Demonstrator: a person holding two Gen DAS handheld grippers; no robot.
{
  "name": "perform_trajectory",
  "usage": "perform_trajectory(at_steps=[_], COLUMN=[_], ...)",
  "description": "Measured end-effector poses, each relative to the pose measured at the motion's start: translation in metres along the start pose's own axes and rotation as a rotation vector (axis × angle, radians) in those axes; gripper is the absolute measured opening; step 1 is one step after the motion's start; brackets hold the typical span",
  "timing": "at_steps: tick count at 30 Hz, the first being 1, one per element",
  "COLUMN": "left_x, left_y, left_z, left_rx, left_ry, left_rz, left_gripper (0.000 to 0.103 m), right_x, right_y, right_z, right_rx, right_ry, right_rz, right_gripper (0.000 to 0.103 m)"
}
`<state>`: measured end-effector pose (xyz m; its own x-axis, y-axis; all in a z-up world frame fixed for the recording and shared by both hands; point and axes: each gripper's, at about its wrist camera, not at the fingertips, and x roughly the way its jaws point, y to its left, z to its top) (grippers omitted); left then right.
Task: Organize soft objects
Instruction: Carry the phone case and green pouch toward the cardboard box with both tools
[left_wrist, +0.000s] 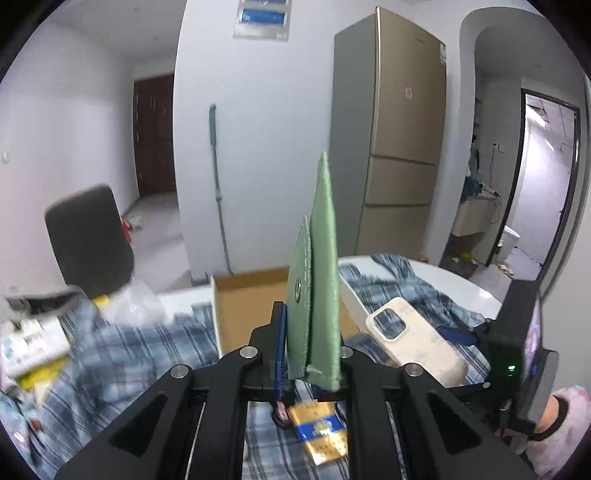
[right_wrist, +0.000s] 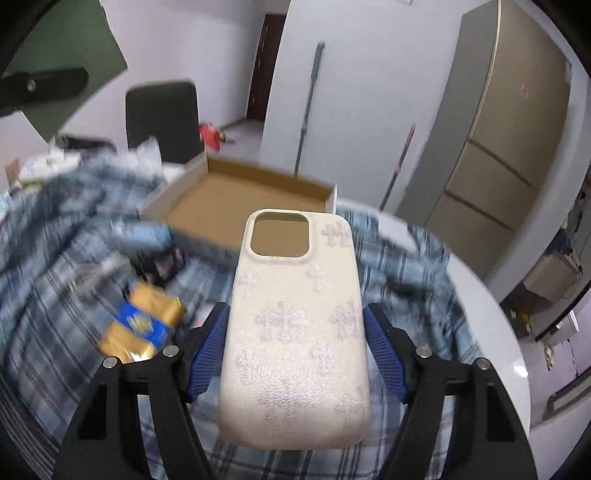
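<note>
My left gripper (left_wrist: 310, 332) is shut on a flat green folded wallet (left_wrist: 321, 258), which stands upright on edge between its fingers, above the plaid cloth. In the right wrist view my right gripper (right_wrist: 295, 314) is shut on a cream phone case (right_wrist: 291, 369) with pale cross patterns; its blue pads (right_wrist: 207, 354) press on both long sides. The case is held above the cloth, in front of an open cardboard box (right_wrist: 236, 199). The left wrist view shows the same case (left_wrist: 413, 339) to the right of the wallet, with the box (left_wrist: 243, 295) behind. The wallet (right_wrist: 74, 48) also shows at the upper left.
A blue plaid cloth (left_wrist: 147, 350) covers a round white table (left_wrist: 461, 284). A gold and blue pack (left_wrist: 321, 432) lies on the cloth below the grippers. Packets and plastic wrap (left_wrist: 133, 302) sit at the left. A black chair (left_wrist: 88, 240) and a fridge (left_wrist: 399, 147) stand behind.
</note>
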<state>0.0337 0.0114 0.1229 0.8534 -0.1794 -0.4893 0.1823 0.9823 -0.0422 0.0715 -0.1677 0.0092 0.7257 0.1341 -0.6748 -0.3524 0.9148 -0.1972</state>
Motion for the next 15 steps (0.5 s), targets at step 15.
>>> perform_trajectory(at_steps=[15], left_x=[0.036], left_y=[0.007], left_z=[0.080], left_rx=[-0.018], left_ry=[-0.065], left_rz=[0.073], left_gripper=[0.011], right_x=[-0.037], right_y=[-0.048], right_z=[0.141], right_rx=[0.268], right_ry=[-0.327], right_rz=[0.011], right_gripper=[0.072])
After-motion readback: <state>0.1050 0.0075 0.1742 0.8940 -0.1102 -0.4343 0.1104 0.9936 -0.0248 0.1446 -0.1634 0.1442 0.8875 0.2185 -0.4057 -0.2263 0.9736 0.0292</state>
